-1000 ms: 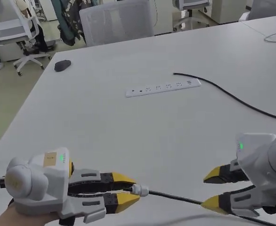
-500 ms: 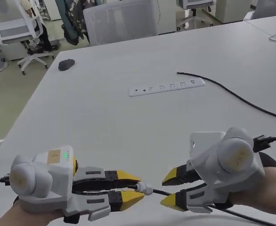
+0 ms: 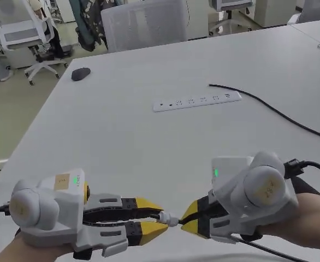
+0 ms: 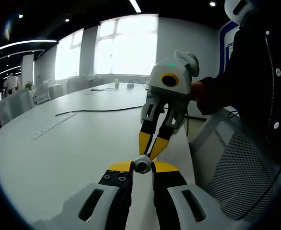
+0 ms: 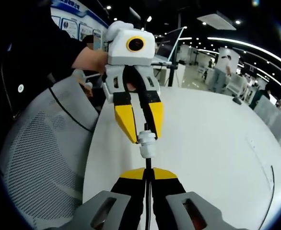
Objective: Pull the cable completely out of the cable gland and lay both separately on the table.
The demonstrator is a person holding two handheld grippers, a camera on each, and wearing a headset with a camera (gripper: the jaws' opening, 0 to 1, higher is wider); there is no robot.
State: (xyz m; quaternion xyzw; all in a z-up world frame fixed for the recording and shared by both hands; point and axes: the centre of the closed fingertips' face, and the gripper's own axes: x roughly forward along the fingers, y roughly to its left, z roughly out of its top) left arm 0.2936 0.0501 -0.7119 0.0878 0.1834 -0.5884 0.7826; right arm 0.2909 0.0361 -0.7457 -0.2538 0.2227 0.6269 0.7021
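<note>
A white cable gland (image 3: 170, 221) sits on the end of a black cable (image 3: 258, 251), held just above the white table (image 3: 138, 142) near its front edge. My left gripper (image 3: 163, 219) comes in from the left and is shut on the gland (image 4: 141, 164). My right gripper (image 3: 186, 221) faces it from the right, tip to tip, and is shut on the cable (image 5: 148, 166) right behind the gland (image 5: 146, 143). The cable runs back under the right gripper toward the lower right. In each gripper view the other gripper points straight at the camera.
A white power strip (image 3: 197, 101) lies mid-table, with another black cable (image 3: 269, 109) running from it to the right edge. A dark mouse (image 3: 81, 73) rests at the far left. Office chairs (image 3: 143, 24) stand beyond the far edge. A mesh chair back (image 4: 236, 163) is beside me.
My right gripper has moved left along the cable up to the gland and gone from open to shut on the cable. The left gripper has kept hold of the gland in place.
</note>
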